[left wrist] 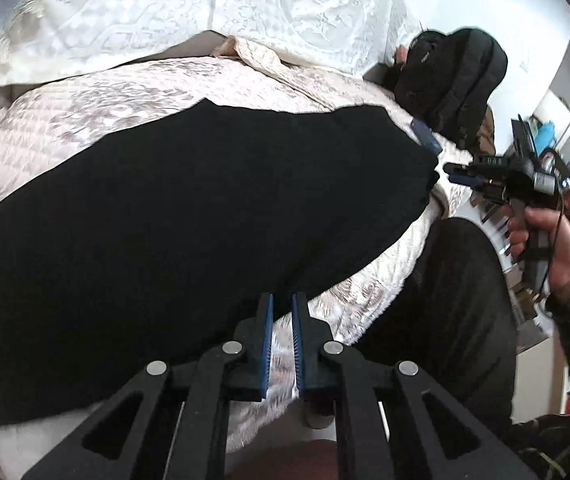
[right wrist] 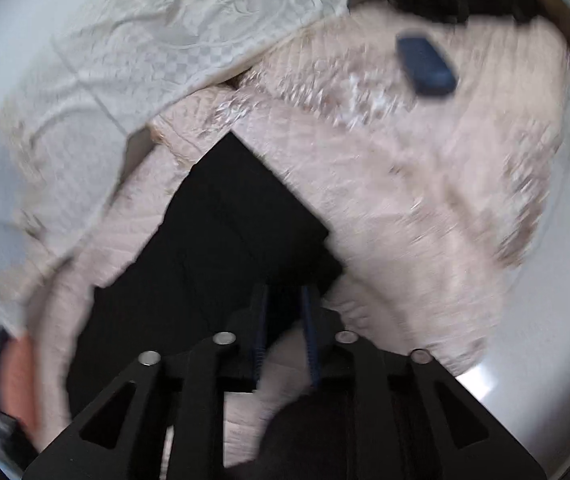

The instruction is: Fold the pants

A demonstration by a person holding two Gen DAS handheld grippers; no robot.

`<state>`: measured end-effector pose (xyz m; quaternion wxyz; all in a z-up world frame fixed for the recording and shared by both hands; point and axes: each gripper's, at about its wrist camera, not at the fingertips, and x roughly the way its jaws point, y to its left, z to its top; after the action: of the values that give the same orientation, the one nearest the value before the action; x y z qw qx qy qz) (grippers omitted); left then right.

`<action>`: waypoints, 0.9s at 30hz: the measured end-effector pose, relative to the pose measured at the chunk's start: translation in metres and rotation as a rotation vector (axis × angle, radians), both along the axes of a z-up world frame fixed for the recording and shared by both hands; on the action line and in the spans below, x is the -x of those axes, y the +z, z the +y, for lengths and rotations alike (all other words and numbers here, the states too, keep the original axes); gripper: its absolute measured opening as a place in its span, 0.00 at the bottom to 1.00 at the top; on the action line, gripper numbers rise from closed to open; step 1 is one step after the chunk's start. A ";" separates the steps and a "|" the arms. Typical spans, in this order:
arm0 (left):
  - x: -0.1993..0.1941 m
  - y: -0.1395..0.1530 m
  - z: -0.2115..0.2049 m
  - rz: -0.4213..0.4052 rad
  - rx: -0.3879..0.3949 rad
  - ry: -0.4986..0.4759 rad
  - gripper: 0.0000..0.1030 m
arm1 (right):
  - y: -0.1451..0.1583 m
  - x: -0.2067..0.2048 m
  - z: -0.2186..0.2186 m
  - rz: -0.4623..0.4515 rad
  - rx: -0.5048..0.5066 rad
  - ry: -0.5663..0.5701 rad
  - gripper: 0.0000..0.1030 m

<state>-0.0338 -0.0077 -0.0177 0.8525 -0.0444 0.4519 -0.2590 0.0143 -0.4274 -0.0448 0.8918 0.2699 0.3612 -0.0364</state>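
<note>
Black pants (right wrist: 221, 248) — blurred — on quilt (right wrist: 425, 184)

One pair of black pants (left wrist: 189, 208) lay across the middle of the frame on one pale quilted bedspread (left wrist: 85, 108). Two tools were there: the left tool (left wrist: 283, 304) at bottom centre, the right tool (left wrist: 461, 174) at right, held by one hand (left wrist: 541, 240). One black backpack (left wrist: 453, 76) sat upper right, with one small blue case (right wrist: 425, 65) near it.

no legible text, label, brand, number or sign anywhere in view
</note>
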 end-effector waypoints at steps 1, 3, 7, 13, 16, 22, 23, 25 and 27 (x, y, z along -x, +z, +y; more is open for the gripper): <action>0.003 0.004 0.007 -0.007 0.016 0.028 0.15 | 0.006 0.005 0.004 -0.008 0.056 -0.007 0.24; 0.003 0.011 0.026 -0.021 0.065 0.128 0.24 | 0.021 0.014 0.017 -0.061 0.136 0.026 0.25; -0.007 0.006 0.050 -0.040 -0.001 0.363 0.28 | 0.029 0.006 0.069 -0.126 0.200 0.216 0.30; -0.006 -0.011 0.048 -0.003 -0.118 0.463 0.28 | -0.022 -0.012 0.132 0.050 0.381 0.367 0.36; -0.002 -0.005 0.048 -0.008 -0.125 0.492 0.28 | -0.010 -0.007 0.140 0.037 0.443 0.375 0.36; 0.004 0.000 0.071 -0.021 -0.144 0.578 0.28 | 0.003 0.008 0.179 -0.075 0.417 0.514 0.36; 0.006 0.000 0.075 -0.022 -0.145 0.591 0.28 | 0.002 0.008 0.186 -0.080 0.413 0.540 0.36; 0.009 -0.001 0.086 -0.014 -0.149 0.618 0.28 | -0.001 0.006 0.200 -0.079 0.410 0.589 0.36; 0.013 -0.001 0.094 -0.008 -0.147 0.646 0.28 | -0.001 0.009 0.214 -0.107 0.415 0.632 0.36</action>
<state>-0.0466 0.0864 -0.0192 0.8933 -0.1225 0.4286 0.0578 0.0052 -0.2130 -0.0462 0.9124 -0.0393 0.3644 0.1822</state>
